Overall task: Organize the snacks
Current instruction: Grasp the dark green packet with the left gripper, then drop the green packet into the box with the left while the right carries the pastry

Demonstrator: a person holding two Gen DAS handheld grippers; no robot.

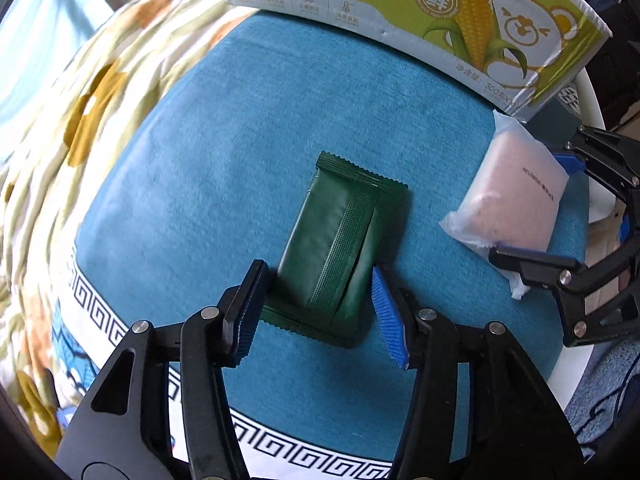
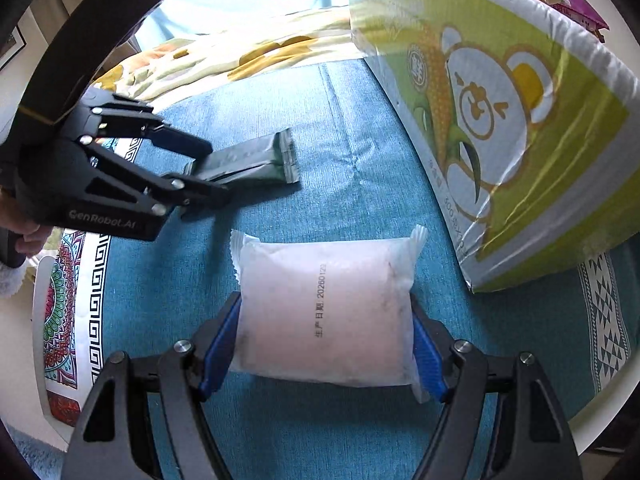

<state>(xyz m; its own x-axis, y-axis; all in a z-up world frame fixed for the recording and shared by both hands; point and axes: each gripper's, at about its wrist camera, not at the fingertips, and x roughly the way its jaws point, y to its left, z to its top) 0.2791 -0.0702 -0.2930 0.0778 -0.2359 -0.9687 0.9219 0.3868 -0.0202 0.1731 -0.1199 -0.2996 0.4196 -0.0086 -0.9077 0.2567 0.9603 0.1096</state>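
Observation:
A dark green snack packet lies flat on the blue tablecloth. My left gripper is open, its fingers on either side of the packet's near end with small gaps. The packet also shows in the right wrist view, with the left gripper around it. A pale pink snack bag lies on the cloth. My right gripper has both blue pads against the bag's sides. The bag also shows in the left wrist view.
A green and white corn carton stands at the back of the table, also in the right wrist view, with colourful wrappers at its top. A floral bedspread lies beyond the table's left edge. The white table rim is at right.

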